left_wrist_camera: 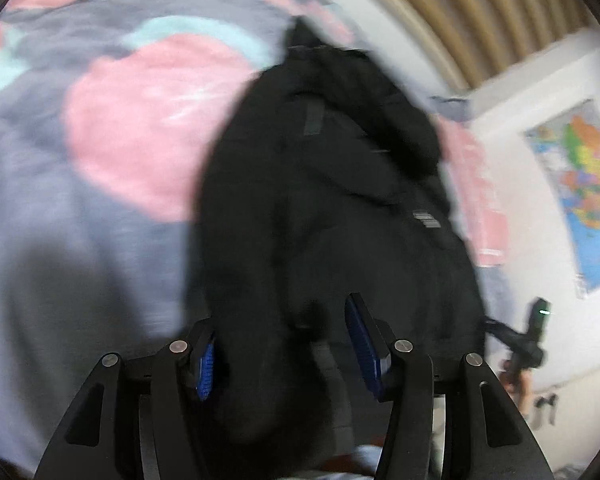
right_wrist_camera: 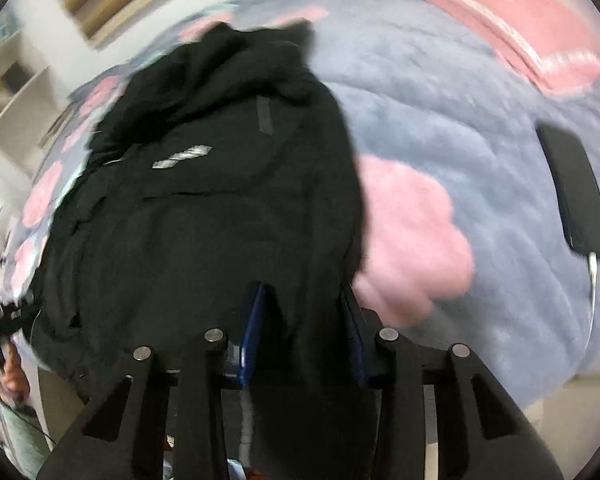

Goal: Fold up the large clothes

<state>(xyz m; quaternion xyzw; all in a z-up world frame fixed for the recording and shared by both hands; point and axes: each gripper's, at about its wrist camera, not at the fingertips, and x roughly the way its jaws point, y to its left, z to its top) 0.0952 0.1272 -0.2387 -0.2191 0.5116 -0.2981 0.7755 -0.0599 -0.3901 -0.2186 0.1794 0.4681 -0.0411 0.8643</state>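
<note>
A large black garment (left_wrist_camera: 332, 208) with a small grey label lies lengthwise on the fluffy grey and pink blanket (left_wrist_camera: 112, 128). My left gripper (left_wrist_camera: 284, 344) has its blue pads (left_wrist_camera: 362, 340) on either side of a thick bunch of the garment's near hem, closed on it. In the right wrist view the same black garment (right_wrist_camera: 204, 216) stretches away from me. My right gripper (right_wrist_camera: 300, 336) also holds the near hem between its blue pads (right_wrist_camera: 252, 336). Both views are motion-blurred.
A black phone-like slab (right_wrist_camera: 576, 196) with a cable lies on the blanket (right_wrist_camera: 460, 128) to the right. A wall map (left_wrist_camera: 584, 192) hangs at the right. Shelves (right_wrist_camera: 12, 92) stand at the far left. A striped headboard (left_wrist_camera: 480, 8) is behind the bed.
</note>
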